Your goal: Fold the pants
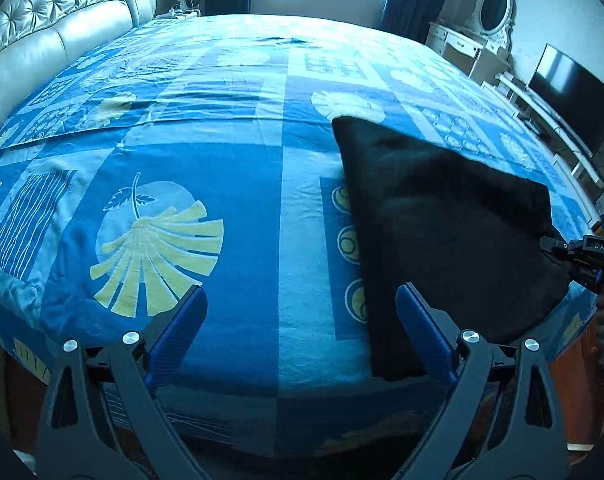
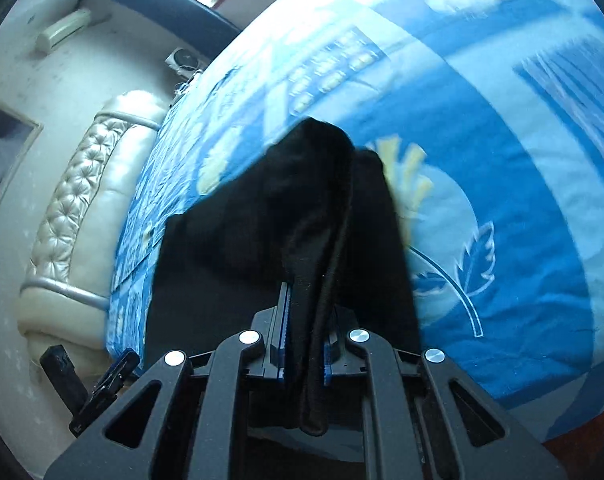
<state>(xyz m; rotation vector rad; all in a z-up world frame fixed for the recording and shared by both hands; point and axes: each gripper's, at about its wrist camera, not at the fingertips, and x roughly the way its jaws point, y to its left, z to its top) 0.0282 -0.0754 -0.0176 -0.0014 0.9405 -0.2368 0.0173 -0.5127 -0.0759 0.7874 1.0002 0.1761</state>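
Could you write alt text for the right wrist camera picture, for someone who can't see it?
The right gripper is clamped shut on a bunched fold of black pants, lifting it above a bed with a blue leaf-patterned sheet. A padded cream headboard stands at the left.

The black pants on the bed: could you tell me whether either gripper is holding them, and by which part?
The right gripper is shut on a bunched edge of the black pants; which part cannot be told. The left gripper is open, holding nothing.
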